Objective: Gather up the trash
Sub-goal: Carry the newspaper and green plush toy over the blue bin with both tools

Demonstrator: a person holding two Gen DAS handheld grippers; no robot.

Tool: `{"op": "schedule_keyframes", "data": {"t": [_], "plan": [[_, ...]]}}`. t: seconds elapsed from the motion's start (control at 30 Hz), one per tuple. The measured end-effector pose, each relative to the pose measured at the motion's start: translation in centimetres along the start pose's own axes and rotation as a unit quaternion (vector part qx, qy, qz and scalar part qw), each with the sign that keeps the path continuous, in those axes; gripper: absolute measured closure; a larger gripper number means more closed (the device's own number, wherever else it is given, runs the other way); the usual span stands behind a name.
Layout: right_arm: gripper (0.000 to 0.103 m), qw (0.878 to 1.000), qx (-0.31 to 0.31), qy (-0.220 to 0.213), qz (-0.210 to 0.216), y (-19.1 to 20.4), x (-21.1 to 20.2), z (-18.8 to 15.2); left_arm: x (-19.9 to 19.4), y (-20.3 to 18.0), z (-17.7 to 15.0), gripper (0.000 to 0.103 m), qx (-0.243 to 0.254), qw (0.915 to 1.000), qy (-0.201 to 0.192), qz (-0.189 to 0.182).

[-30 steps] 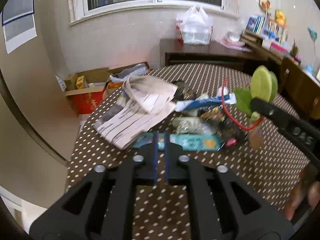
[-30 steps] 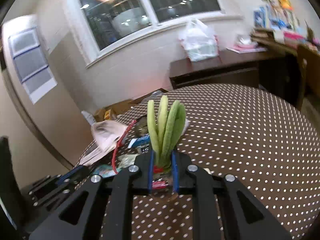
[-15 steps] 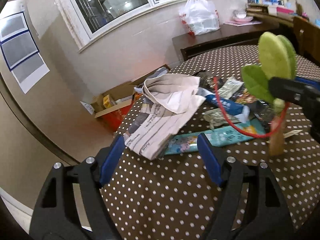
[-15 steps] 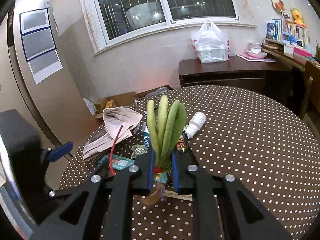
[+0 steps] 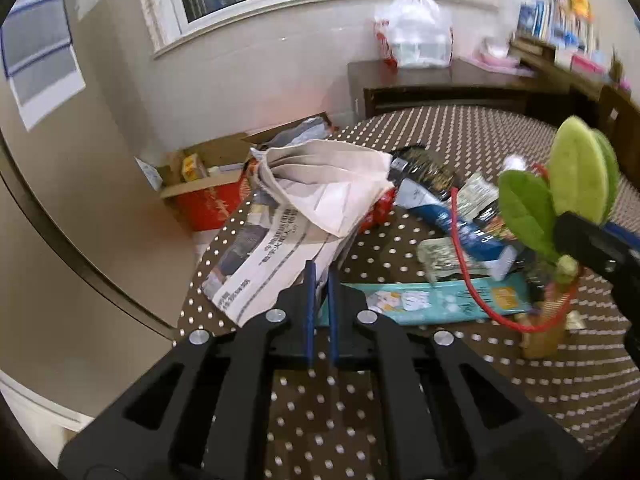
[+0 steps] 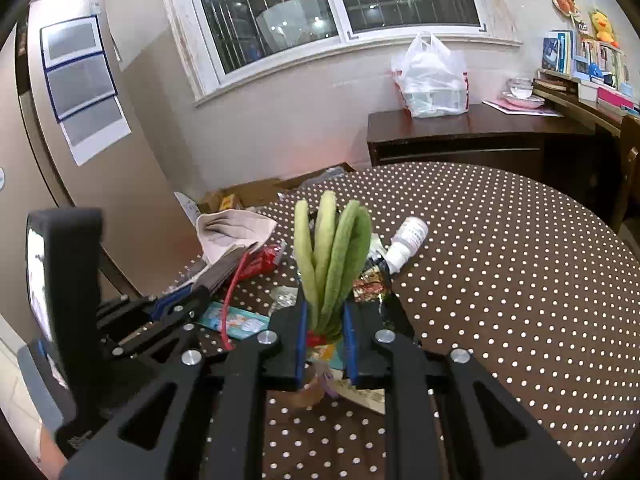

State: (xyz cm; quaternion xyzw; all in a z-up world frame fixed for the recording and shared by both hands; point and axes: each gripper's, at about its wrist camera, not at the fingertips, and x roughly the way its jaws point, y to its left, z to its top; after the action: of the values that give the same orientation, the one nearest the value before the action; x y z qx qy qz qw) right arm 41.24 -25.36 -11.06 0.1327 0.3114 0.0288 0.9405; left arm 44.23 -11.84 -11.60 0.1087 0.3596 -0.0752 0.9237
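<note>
Our right gripper (image 6: 323,344) jaws clamp the felt plant (image 6: 330,264) mid-frame; left gripper (image 5: 320,312) jaws nearly closed, empty, beside the newspaper (image 5: 296,220). Let's lift straight, avoiding the red cord (image 5: 460,256) snagging wrappers.

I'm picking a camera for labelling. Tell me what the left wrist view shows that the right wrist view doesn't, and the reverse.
Left wrist only: the left tool's closed blue pads at the newspaper edge, and the blue tube.

Right wrist only: the white bottle lying on the dotted table, and the right tool clamped on the green felt plant.

Both: the plant, newspaper, teal packet, red cord and white plastic bag.
</note>
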Motion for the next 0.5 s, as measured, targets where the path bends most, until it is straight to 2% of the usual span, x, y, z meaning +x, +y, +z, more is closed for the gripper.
{"op": "schedule_keyframes", "data": {"t": [0.17,0.37,0.5], "plan": [[0.087,1.0,-0.004,-0.018,0.011,0.6,-2.4,0.7,-3.6,1.0,0.0,0.099,-0.03,0.9984,-0.025,-0.041],[0.087,0.999,-0.011,-0.034,0.03,2.4,-6.0,1.3,-9.0,1.9,-1.1,0.102,-0.062,0.9923,-0.057,-0.091],[0.087,0.998,-0.018,-0.031,0.047,4.0,-8.0,0.8,-11.4,2.7,-2.5,0.102,-0.084,0.9886,-0.068,-0.105]]}}
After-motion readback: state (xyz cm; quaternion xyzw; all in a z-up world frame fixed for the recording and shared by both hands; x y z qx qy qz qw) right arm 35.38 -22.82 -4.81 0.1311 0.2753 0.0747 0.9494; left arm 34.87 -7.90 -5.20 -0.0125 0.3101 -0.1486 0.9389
